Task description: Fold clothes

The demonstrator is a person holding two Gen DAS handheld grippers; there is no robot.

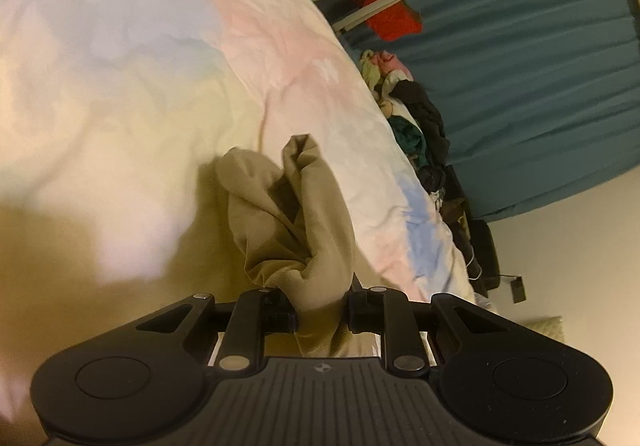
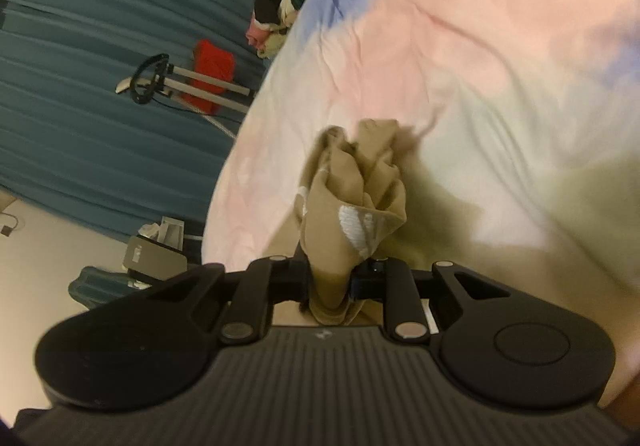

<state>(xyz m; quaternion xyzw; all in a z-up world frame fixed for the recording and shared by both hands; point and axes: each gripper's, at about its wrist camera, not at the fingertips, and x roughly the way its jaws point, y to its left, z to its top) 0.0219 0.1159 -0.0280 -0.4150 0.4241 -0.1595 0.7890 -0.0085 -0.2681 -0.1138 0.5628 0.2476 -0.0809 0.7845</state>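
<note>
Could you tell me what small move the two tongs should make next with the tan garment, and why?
Probably draw them apart. The left tongs and right tongs each pinch the tan garment, which hangs bunched in folds above the pastel bedspread; it needs spreading flat before any fold.

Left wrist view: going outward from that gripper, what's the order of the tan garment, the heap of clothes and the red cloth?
1. Tan garment, pinched between the jaws, centre.
2. Heap of clothes, beyond the pastel duvet's right edge.
3. Red cloth, farthest, upper right against the teal curtain.
</note>
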